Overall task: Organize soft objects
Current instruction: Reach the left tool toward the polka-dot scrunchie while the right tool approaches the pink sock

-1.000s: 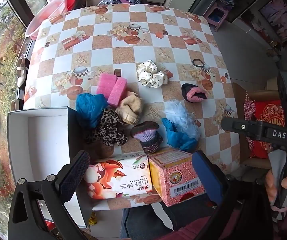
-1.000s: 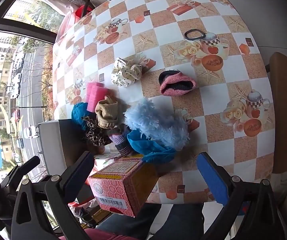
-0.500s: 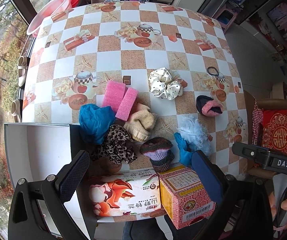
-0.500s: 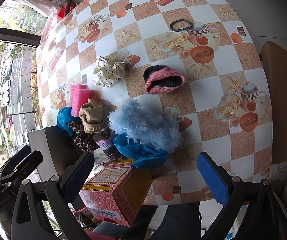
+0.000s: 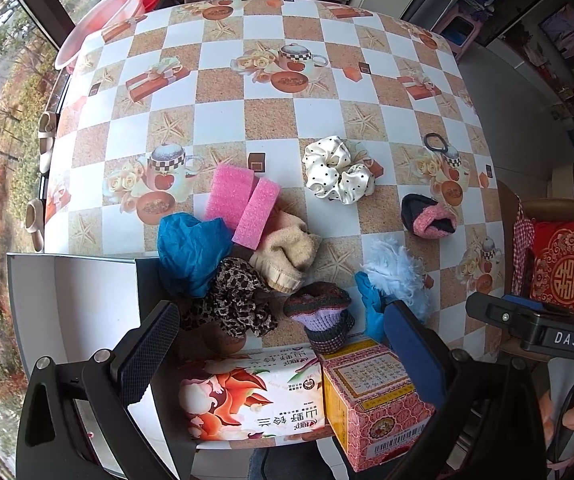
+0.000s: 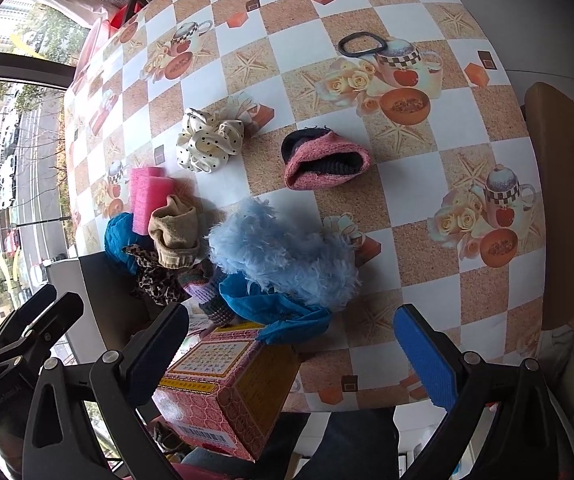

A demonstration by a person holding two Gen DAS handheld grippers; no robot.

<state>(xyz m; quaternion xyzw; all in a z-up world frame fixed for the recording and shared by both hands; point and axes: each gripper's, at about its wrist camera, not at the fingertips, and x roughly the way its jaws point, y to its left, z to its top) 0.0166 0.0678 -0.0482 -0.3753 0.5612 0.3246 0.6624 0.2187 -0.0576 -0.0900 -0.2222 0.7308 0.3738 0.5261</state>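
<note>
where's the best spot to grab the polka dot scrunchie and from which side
Take the polka dot scrunchie across one puffy ruffled lobe rather than the whole ring, probably coming straight down from above. It lies flat on the table, apart from the pile, with bare cloth all round it, so either open hand-held gripper could likely straddle a fold and pinch it.

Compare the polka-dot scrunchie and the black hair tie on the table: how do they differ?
The polka-dot scrunchie is cream with dark dots, puffy and ruffled. The black hair tie is a thin, plain dark loop lying flat. The scrunchie looks far bulkier, and its centre is gathered nearly closed, while the hair tie's loop lies open, showing the tablecloth inside. Both rest untouched on the cloth, apart from the pile of soft things.
</note>
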